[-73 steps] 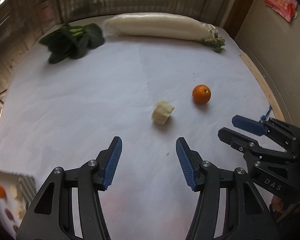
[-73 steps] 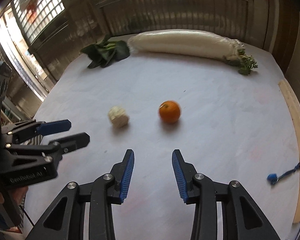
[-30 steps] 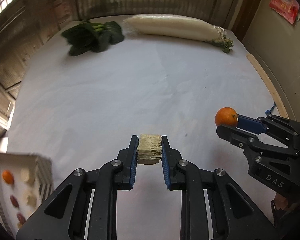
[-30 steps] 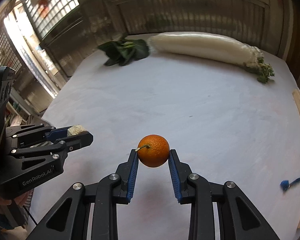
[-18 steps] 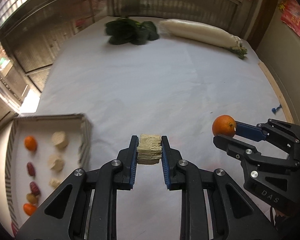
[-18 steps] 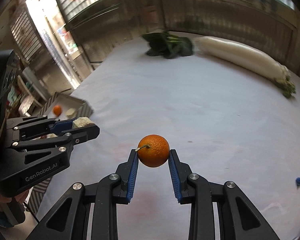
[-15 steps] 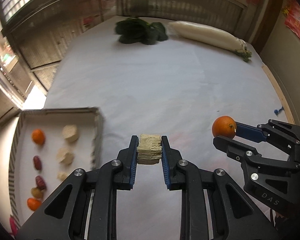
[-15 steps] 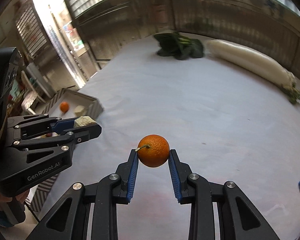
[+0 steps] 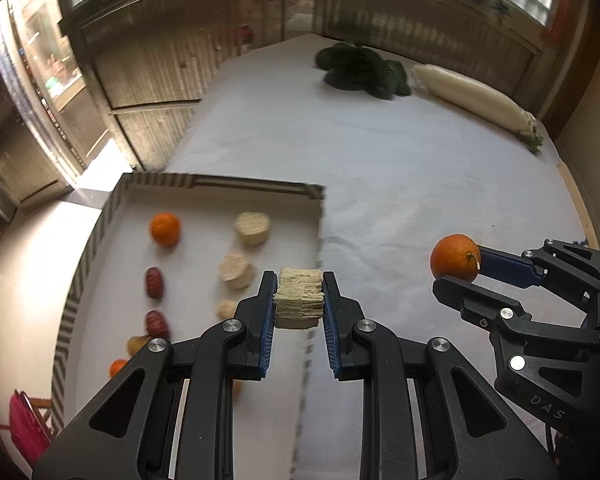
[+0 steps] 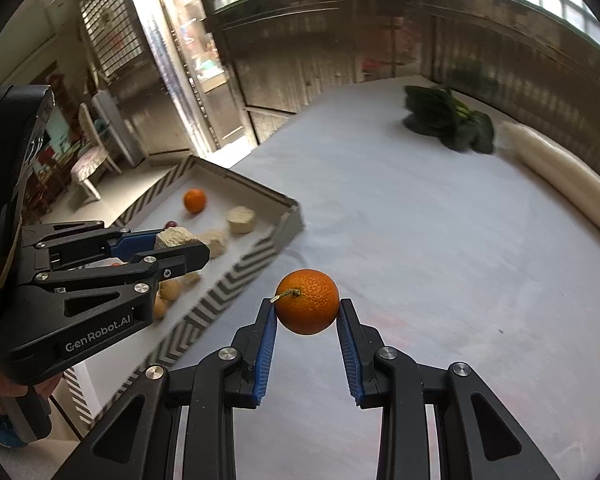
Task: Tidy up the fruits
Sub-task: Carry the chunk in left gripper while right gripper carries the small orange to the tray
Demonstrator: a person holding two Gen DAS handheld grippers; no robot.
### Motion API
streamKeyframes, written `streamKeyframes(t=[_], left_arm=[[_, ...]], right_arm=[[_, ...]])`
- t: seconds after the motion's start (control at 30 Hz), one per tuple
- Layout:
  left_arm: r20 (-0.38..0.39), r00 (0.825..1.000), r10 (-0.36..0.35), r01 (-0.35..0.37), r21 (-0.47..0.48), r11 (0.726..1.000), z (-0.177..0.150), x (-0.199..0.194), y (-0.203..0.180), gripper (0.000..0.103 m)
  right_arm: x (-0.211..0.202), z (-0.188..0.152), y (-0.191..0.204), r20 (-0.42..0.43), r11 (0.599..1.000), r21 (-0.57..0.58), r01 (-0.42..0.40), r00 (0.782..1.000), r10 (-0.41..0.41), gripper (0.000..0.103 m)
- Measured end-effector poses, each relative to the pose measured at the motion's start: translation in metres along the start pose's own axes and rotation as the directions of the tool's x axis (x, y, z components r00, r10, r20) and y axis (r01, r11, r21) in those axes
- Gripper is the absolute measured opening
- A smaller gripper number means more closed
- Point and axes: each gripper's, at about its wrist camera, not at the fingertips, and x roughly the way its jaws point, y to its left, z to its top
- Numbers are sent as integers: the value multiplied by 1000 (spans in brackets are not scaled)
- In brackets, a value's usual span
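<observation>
My left gripper point(image 9: 299, 298) is shut on a pale banana chunk point(image 9: 299, 298) and holds it above the right wall of a striped tray point(image 9: 220, 181). The tray holds an orange point(image 9: 165, 229), several pale banana chunks point(image 9: 253, 227) and dark red fruits point(image 9: 154, 282). My right gripper point(image 10: 307, 307) is shut on an orange point(image 10: 307, 301) above the white table, right of the tray point(image 10: 236, 280). The right gripper and its orange point(image 9: 454, 257) show at the right of the left wrist view. The left gripper with its chunk point(image 10: 175, 237) shows at the left of the right wrist view.
A bunch of dark leafy greens point(image 9: 360, 68) and a long white radish point(image 9: 474, 96) lie at the far end of the white table point(image 9: 380, 168). A pink stool point(image 9: 28, 428) stands on the floor left of the tray. A wooden strip point(image 9: 580, 204) runs along the table's right edge.
Both grippers closed on their fruits and lifted them, then swung left toward the tray. The tray now fills the left of both views, with the left gripper over its right wall.
</observation>
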Motion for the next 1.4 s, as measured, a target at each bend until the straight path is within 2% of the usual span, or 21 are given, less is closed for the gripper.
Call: streamKeyframes(t=[0.63,1.03,1.4], left_arm=[[-25,997,72,-75,-143,987,-37,-15,71,21],[-55,996,71,-81,-200,976,-58,-23,98,21],[-95,994,50,-70,-218,973,-77,-20,101,21]], right_arm=[[29,19,70,-44,987,-138,-86,996,80,30],[46,23,100,-76,975,-184,-127,990,114,30],[63,29,114,-103,966,-204,-156,985,138,30]])
